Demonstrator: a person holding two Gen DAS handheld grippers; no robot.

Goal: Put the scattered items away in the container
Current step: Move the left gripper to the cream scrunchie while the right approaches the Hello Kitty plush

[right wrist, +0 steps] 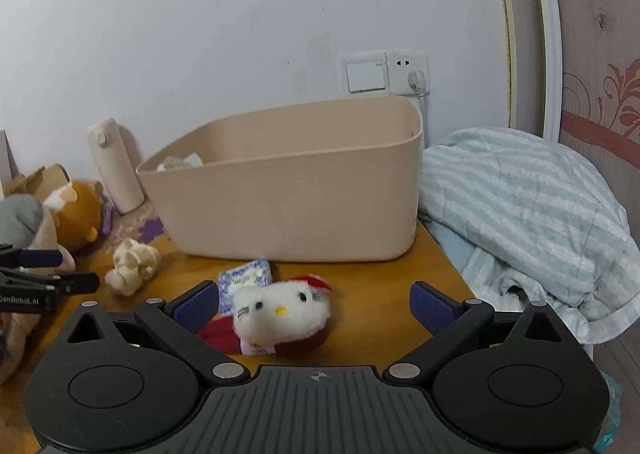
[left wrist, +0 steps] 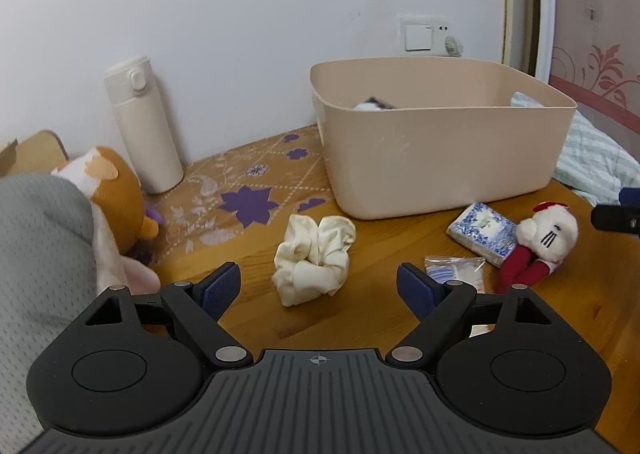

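scattered items lie on the wooden table [left wrist: 384,318]: a balled white cloth [left wrist: 314,256] just ahead of the left gripper [left wrist: 318,286], whose jaws are spread with nothing between them. a white cat doll [right wrist: 280,316] sits between the right gripper's [right wrist: 316,304] spread jaws, unpinched. a blue tissue pack [left wrist: 482,232] lies just beyond, then the beige bin [left wrist: 440,149], with a cream bottle [left wrist: 144,125] by the wall.
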